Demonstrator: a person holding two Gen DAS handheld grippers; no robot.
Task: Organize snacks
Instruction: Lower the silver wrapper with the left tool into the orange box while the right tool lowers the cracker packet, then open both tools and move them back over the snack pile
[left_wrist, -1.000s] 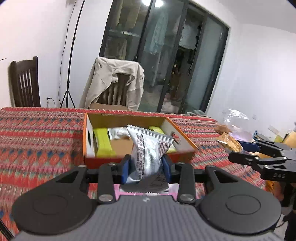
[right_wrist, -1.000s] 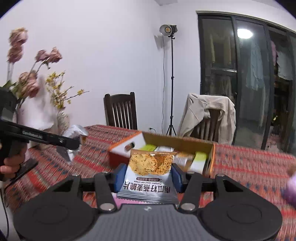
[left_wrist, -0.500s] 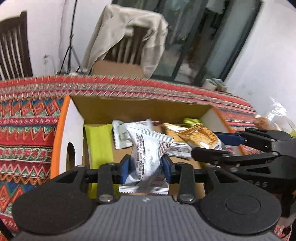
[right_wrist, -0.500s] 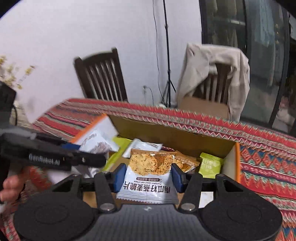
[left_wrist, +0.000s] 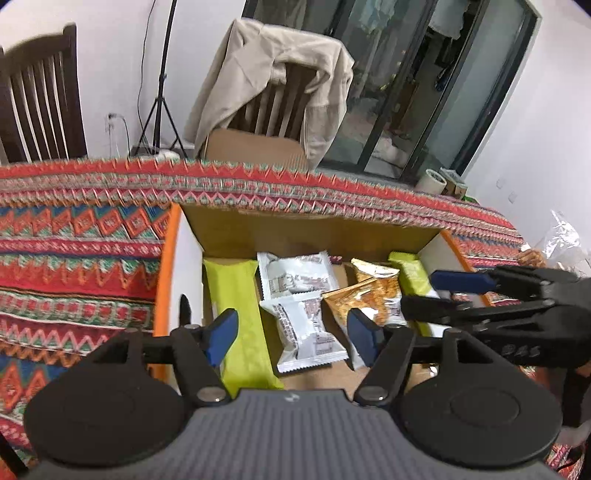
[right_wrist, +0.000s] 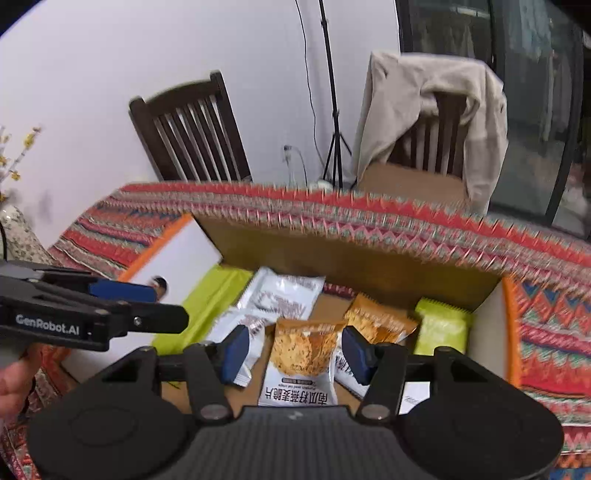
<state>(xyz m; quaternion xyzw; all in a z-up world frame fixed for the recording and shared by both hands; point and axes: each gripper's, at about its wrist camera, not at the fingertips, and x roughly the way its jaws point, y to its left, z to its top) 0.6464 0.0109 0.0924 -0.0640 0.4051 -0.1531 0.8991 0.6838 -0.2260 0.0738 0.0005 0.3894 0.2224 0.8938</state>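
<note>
An open orange and white cardboard box (left_wrist: 177, 269) sits on the patterned tablecloth and holds several snack packets. My left gripper (left_wrist: 293, 338) is open above the box, and a silver-white packet (left_wrist: 306, 328) lies loose in the box between its fingers. My right gripper (right_wrist: 293, 350) is open too, over an orange cracker packet (right_wrist: 303, 363) lying in the box. The right gripper also shows in the left wrist view (left_wrist: 458, 295), and the left gripper shows in the right wrist view (right_wrist: 122, 302). Green bars (left_wrist: 236, 299) lie at both ends of the box.
The red patterned tablecloth (left_wrist: 74, 251) covers the table around the box. A dark wooden chair (right_wrist: 192, 133) and a chair draped with a beige jacket (right_wrist: 432, 110) stand behind the table. A clear bag of snacks (left_wrist: 554, 243) lies at the right. A vase (right_wrist: 18, 236) stands at the left.
Both grippers moved down over the box and opened. The silver-white packet dropped from the left gripper and the orange cracker packet from the right into the box.
</note>
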